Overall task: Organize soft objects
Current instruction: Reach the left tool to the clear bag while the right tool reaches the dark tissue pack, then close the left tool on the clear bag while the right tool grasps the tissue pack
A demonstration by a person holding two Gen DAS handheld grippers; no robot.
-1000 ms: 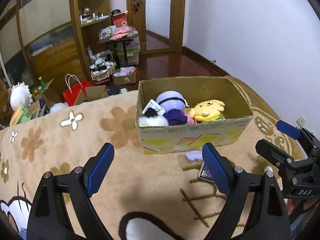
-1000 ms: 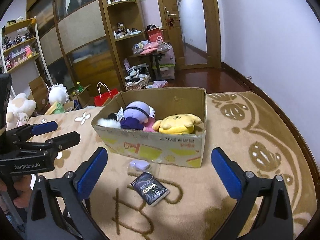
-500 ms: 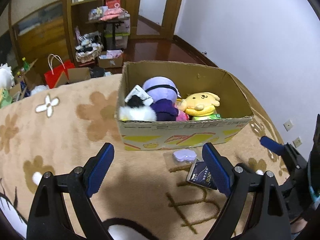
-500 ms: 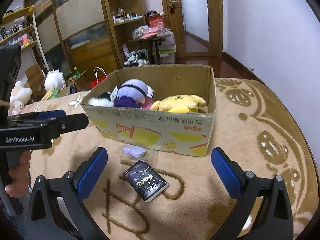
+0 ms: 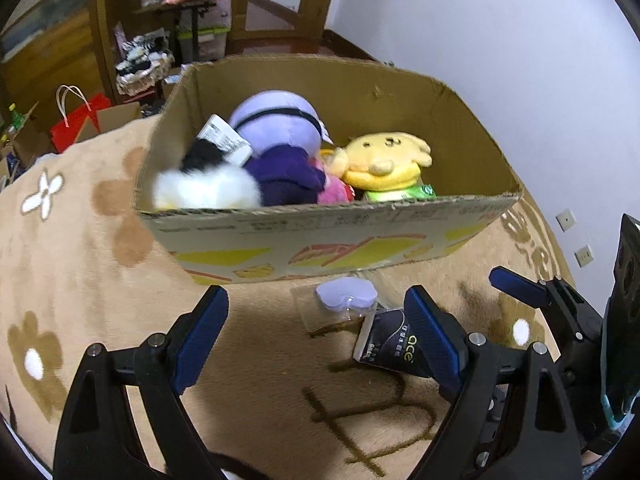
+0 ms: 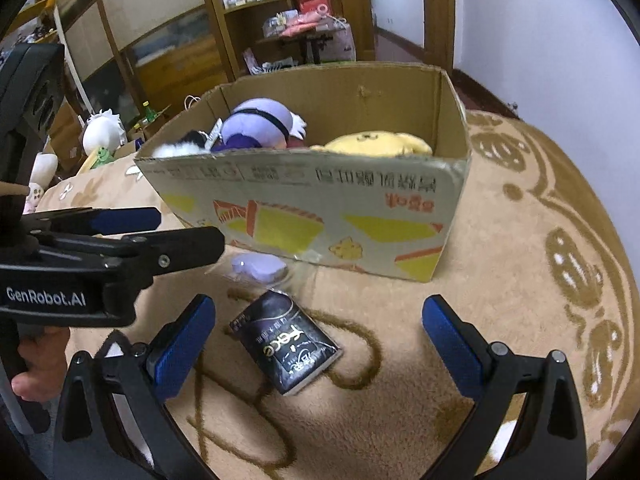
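Observation:
An open cardboard box (image 5: pixel 320 236) stands on a beige blanket, holding a purple plush (image 5: pixel 276 128), a yellow plush (image 5: pixel 384 160), a white fluffy toy (image 5: pixel 204 188) and a pink one. On the blanket before the box lie a lilac heart-shaped pad in clear wrap (image 5: pixel 346 295) and a black packet (image 5: pixel 394 346). My left gripper (image 5: pixel 316 334) hangs open above the blanket, just in front of the pad. My right gripper (image 6: pixel 318 344) is open too, with the black packet (image 6: pixel 286 346) lying untouched below its fingers. The lilac pad (image 6: pixel 258 268) sits against the box (image 6: pixel 320 208).
The patterned blanket (image 6: pixel 520 280) spreads to the right of the box, near a white wall. A red bag (image 5: pixel 80 116), shelves and clutter stand behind. More plush toys (image 6: pixel 102 132) sit at the far left. A hand (image 6: pixel 36 364) holds the left gripper's handle.
Both grippers have sunk and tipped further down toward the blanket. The box, the lilac pad and the black packet now look closer and larger. Both grippers' jaws stayed wide.

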